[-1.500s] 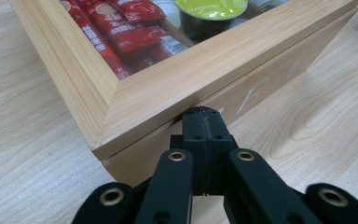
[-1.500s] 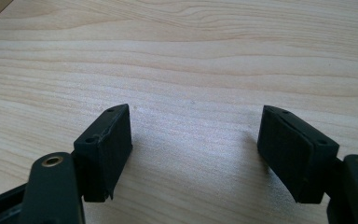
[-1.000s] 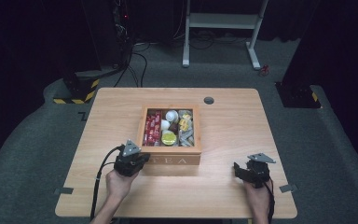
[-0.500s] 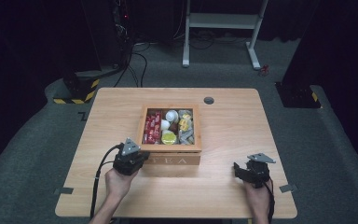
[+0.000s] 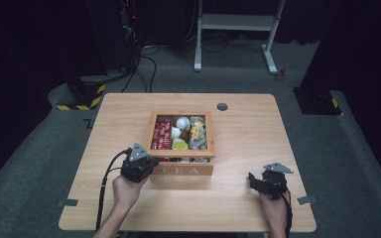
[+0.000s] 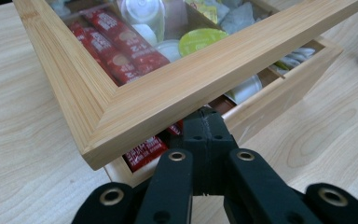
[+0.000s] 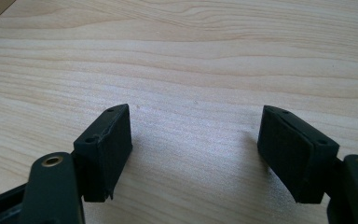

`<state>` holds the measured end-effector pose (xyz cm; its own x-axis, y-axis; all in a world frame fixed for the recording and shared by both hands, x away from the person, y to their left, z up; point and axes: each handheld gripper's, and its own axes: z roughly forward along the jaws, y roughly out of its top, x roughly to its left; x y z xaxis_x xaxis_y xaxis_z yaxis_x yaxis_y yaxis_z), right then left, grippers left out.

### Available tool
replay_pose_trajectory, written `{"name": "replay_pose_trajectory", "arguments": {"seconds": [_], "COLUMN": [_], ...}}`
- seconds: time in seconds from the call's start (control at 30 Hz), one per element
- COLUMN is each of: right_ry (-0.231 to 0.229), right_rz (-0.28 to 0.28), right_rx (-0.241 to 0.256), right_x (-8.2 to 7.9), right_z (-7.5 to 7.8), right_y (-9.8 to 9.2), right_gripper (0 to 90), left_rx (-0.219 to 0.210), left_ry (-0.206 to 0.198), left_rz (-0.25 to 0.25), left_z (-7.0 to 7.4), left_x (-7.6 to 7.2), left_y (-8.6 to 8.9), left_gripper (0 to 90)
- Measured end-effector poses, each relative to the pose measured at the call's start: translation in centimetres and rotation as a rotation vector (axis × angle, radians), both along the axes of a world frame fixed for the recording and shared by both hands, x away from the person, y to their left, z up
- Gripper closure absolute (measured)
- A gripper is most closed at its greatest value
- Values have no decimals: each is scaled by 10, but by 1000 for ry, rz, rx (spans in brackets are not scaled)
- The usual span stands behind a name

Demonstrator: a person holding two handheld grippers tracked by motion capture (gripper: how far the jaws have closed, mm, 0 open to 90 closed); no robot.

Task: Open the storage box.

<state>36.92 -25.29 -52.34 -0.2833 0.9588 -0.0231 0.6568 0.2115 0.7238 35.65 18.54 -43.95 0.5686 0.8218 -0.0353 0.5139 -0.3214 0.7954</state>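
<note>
At table centre, tea box [image 5: 181,168] lid [image 6: 177,88] tilted up; left tool [image 6: 207,123] closed beneath.

Wooden tea box [image 5: 181,168] sits mid-table [image 5: 248,208], "TEA" on its front wall. Red sachets at left inside, white pods in the middle, yellow-and-grey packets at right. Left gripper [image 5: 151,166] is at the box's front-left corner, touching it. Right gripper [image 5: 254,179] rests on the table, well apart from the box, toward the front-right.
</note>
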Motion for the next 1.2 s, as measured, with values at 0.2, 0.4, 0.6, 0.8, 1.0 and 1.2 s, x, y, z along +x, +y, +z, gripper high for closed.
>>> {"name": "replay_pose_trajectory", "arguments": {"seconds": [0.2,0.4,0.6,0.8,1.0,1.2], "right_ry": [0,1,1,1,0,0], "right_rz": [0,0,0,0,1,1], "right_rx": [0,0,0,0,0,1], "right_x": [0,0,0,0,0,0], "right_z": [0,0,0,0,0,0], "right_y": [0,0,0,0,0,0], "right_gripper": [259,259,259,259,259,259], "left_rx": [-20,-29,-38,-40,-53,-64], "left_ry": [2,-3,-1,-11,-17,-23], "left_rz": [3,9,17,23,21,19], "left_z": [2,7,11,16,22,28], "left_x": [3,8,15,19,23,25], "left_y": [1,2,3,3,5,5], "left_gripper": [899,899,898,898,898,898]}}
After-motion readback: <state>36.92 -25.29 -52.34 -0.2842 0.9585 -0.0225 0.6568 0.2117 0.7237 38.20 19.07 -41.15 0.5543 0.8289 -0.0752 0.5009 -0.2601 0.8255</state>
